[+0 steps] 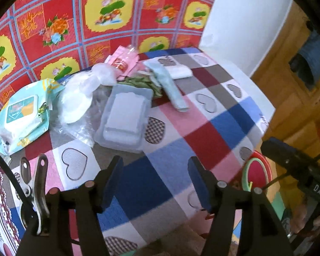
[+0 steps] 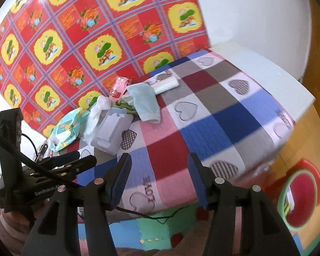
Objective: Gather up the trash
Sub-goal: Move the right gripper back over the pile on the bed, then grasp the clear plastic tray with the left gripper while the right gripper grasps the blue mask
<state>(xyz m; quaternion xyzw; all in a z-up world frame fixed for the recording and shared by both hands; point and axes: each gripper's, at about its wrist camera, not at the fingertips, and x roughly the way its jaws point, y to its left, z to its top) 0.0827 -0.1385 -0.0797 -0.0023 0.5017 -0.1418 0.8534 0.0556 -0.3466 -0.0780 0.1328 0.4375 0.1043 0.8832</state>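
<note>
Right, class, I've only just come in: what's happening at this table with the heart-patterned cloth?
A person holds two black two-finger grippers above the checked, heart-print tablecloth. The left gripper and the right gripper are both open and empty. Litter sits untouched at the far side: a clear plastic tray, a pale blue wet-wipe pack, a crumpled clear plastic bag and pink wrappers. A red bin with a green rim stands on the floor by the table.

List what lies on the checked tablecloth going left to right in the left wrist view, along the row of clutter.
Wet wipes pack → clear plastic bag → clear plastic tray → light blue sleeve → folded white cloth.
</note>
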